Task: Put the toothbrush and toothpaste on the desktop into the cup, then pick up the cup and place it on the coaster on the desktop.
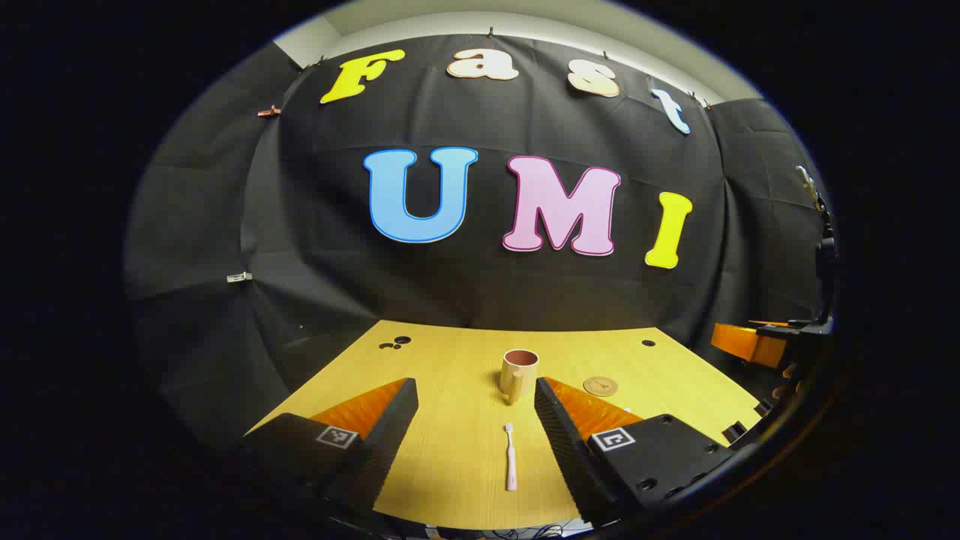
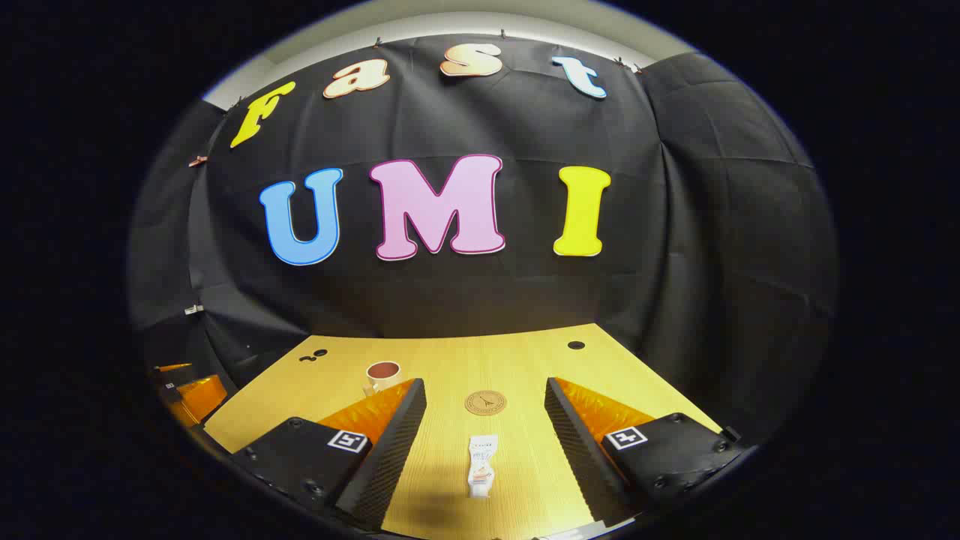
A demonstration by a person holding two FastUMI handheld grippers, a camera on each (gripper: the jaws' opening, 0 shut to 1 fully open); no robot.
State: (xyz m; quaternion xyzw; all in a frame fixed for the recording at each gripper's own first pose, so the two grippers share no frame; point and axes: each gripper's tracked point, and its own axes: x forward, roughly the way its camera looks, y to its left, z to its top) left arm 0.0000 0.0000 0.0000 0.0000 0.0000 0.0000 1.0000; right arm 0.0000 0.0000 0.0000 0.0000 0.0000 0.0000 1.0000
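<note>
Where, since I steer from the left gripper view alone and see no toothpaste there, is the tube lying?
Observer: The right gripper view shows the toothpaste flat on the desktop, between the fingers of the right tool and touching neither.
Operator: Is that tool ready to take it?
Observer: Its jaws stand wide open, one on each side of the toothpaste.
Operator: What lies past it?
Observer: The coaster, straight beyond the toothpaste's far end.
</note>
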